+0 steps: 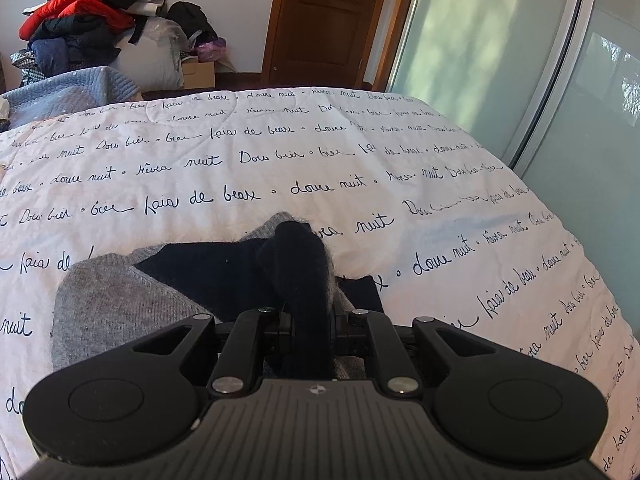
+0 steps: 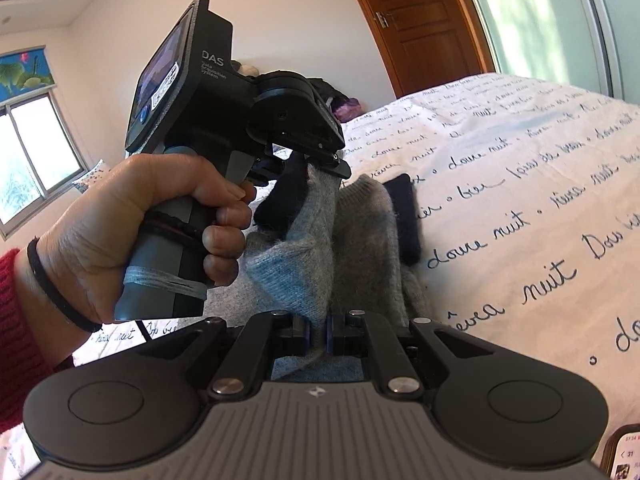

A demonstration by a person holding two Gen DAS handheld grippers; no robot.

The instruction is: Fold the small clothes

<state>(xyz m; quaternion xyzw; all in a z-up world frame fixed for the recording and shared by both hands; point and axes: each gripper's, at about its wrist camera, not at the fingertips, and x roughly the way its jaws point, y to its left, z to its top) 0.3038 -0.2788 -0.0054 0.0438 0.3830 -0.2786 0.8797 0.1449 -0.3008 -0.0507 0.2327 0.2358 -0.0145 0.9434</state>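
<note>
Grey sock (image 2: 320, 272) beside phone (image 2: 626, 456)

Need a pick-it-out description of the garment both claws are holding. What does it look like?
Start at the white bedspread printed with black script. Near its front edge lies a small knitted garment, grey with dark navy parts, clamped by the left claw and right claw. It is the only clothing on that bedspread; the other clothes are piled in the far corner.

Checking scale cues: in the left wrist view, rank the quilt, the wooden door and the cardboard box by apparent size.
1. Quilt, nearest, so inflated.
2. Wooden door.
3. Cardboard box, partly hidden.
</note>
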